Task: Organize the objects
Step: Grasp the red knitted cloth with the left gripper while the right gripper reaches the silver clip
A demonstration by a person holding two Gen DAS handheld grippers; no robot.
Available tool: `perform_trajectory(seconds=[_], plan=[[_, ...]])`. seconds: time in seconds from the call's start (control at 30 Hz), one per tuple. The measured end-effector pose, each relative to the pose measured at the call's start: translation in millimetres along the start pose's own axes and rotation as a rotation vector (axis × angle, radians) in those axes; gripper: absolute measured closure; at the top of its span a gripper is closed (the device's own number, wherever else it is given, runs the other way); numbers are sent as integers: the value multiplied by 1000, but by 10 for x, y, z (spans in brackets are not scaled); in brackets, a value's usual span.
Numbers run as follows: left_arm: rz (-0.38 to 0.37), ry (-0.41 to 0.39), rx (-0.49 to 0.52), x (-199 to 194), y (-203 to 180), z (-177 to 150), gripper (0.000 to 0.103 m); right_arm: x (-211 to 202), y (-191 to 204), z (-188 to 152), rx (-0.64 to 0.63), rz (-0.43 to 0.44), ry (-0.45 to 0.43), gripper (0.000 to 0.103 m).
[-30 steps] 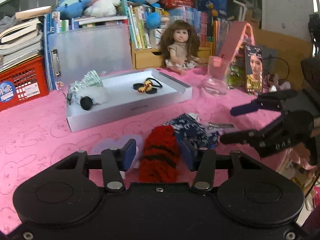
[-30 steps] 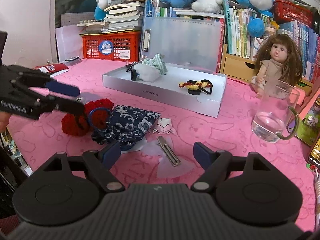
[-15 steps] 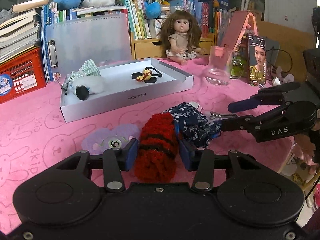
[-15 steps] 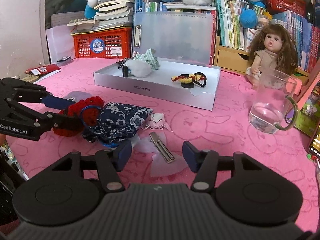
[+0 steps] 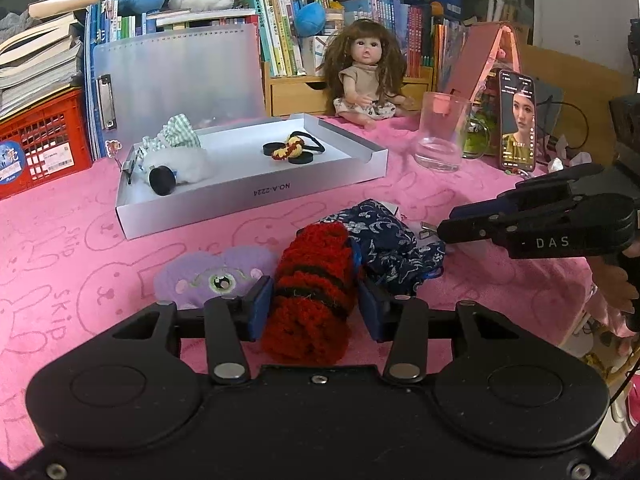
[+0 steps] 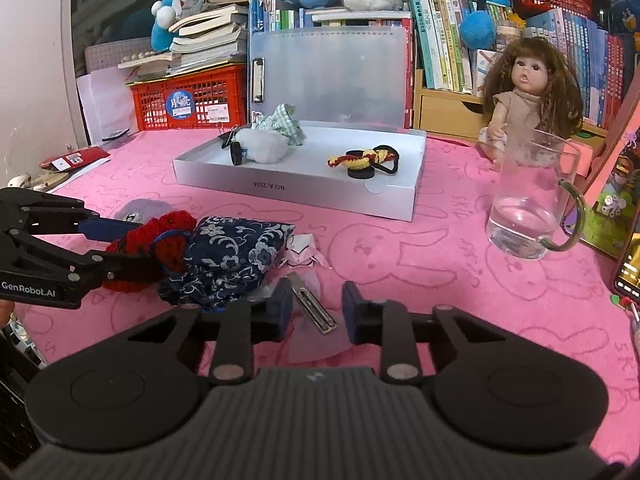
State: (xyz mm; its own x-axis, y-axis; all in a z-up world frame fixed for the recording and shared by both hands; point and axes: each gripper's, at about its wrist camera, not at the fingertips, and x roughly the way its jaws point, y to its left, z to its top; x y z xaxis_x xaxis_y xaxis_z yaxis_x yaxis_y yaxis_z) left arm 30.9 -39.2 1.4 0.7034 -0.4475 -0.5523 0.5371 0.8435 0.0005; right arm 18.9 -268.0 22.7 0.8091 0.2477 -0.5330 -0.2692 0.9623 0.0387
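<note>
My left gripper [image 5: 314, 304] is shut on a red knitted scrunchie [image 5: 316, 280] with black stripes, low over the pink cloth. Against it lies a blue floral fabric scrunchie [image 5: 384, 236], and a purple plush piece [image 5: 216, 276] sits to its left. In the right wrist view my right gripper [image 6: 316, 310] has its jaws closing around a metal hair clip [image 6: 314, 308] that lies on a pale pink bow [image 6: 308, 344]. The pads stand a little off the clip. The white tray [image 6: 296, 192] behind holds a fluffy white piece, a green checked scrunchie and a yellow-red hair tie.
A glass jug [image 6: 524, 216] with water stands at the right, a doll [image 6: 528, 100] behind it. A phone [image 5: 516, 120] leans at the far right. A red crate [image 5: 40, 148], a clear clipboard and shelves of books line the back.
The right gripper's jaws have narrowed from wide apart to close around the hair clip. The left gripper keeps its grip on the red scrunchie and stays in place.
</note>
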Motion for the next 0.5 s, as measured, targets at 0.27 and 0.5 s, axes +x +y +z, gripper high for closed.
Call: perform_trajectory(seconds=[0.27, 0.5], plan=[[14, 13, 9, 59, -39, -27, 56, 94, 56, -16, -27, -8, 20, 75], [17, -19, -47, -10, 18, -18, 67, 75, 72, -28, -24, -16, 7, 90]])
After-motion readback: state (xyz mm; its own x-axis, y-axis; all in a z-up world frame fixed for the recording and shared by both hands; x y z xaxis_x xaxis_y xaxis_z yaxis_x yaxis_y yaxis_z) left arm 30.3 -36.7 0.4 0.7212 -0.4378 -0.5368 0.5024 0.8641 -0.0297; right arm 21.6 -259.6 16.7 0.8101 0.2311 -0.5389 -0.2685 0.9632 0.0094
